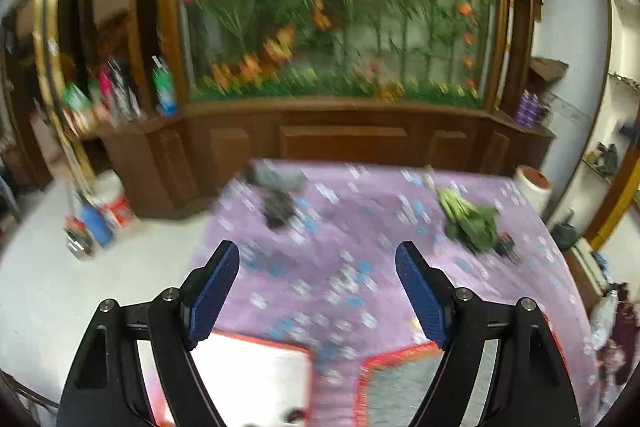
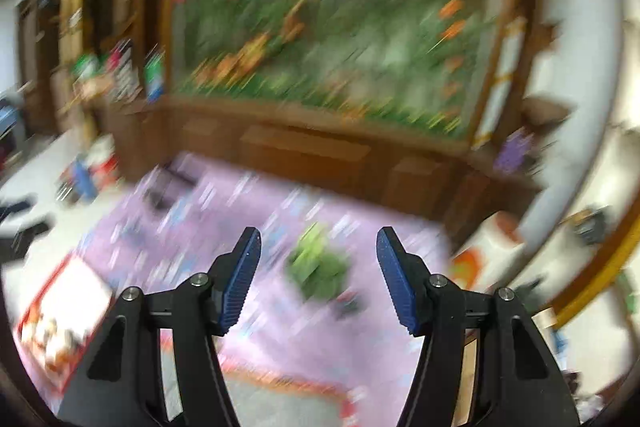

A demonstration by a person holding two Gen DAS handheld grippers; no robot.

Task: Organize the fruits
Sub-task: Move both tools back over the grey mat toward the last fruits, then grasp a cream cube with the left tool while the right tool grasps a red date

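Both views are motion-blurred. My left gripper is open above a purple flowered tablecloth, nothing between its blue pads. A leafy green bunch lies far right on the cloth, and a dark cluster, maybe grapes, lies at the far left. Two red-edged mats, one white and one grey, lie near the front edge. My right gripper is open too, empty, with the green bunch lying on the cloth beyond and between its fingers. The white mat shows at the left.
A wooden cabinet with a glass-fronted flower display stands behind the table. Bottles and packets crowd a shelf at the left, buckets and cans sit on the floor, and a white roll stands at the table's far right corner.
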